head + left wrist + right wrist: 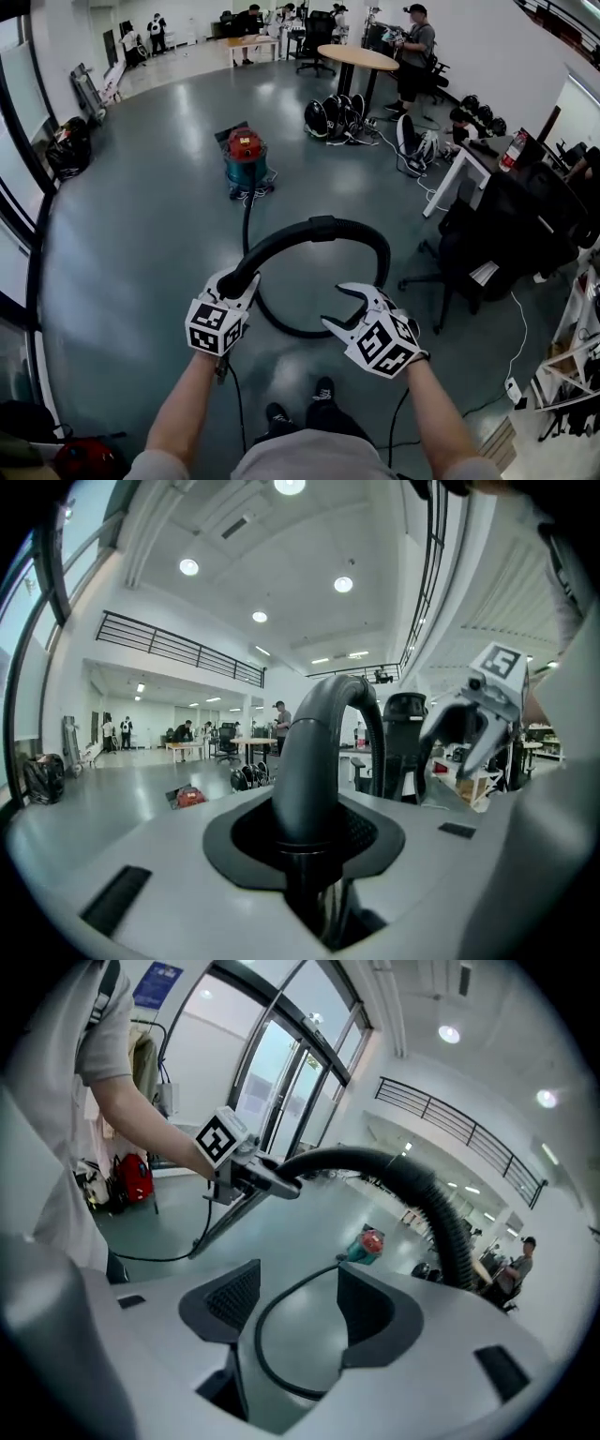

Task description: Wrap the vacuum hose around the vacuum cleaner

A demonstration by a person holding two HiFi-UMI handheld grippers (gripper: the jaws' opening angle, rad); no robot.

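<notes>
Left gripper (236,283): jaws clamped on the black hose (319,228) near its end, pressing it from both sides. Right gripper (335,306): jaws spread, nothing between them, just beside the hose's far bend. The hose arches between the grippers, loops on the floor (141,244) and runs to the vacuum cleaner (247,161), which stands well apart ahead.

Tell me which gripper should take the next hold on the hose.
Right. The right gripper is open and empty, close beside the arching hose, while the left gripper is shut on the hose and must keep holding it.
</notes>
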